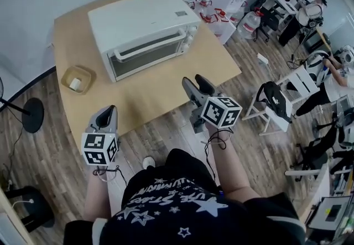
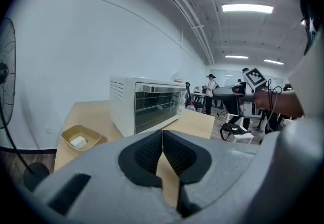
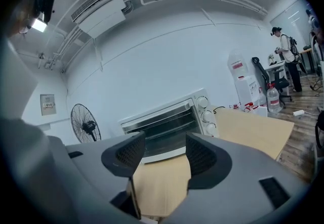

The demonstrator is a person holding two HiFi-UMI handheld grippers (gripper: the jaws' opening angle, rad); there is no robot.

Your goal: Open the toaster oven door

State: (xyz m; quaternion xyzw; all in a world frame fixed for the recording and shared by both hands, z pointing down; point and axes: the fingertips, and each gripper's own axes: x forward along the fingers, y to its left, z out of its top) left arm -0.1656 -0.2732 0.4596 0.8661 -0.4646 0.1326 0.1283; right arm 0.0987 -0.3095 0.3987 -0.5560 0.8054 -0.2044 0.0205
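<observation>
A white toaster oven [image 1: 145,32] stands on the wooden table [image 1: 160,92], its glass door [image 1: 148,53] closed, a bar handle along the door's top edge and knobs [image 1: 192,35] at its right. It also shows in the left gripper view [image 2: 147,104] and the right gripper view [image 3: 169,124]. My left gripper [image 1: 109,110] hovers at the table's near edge, jaws shut with nothing between them. My right gripper [image 1: 196,83] hangs over the table's near right corner, well short of the door, jaws open and empty.
A small tan bowl [image 1: 77,79] holding a white block sits left of the oven. A fan stand [image 1: 30,114] is on the floor at left. Water jugs [image 1: 250,22], a white chair [image 1: 282,94] and seated people [image 1: 332,81] fill the room at right.
</observation>
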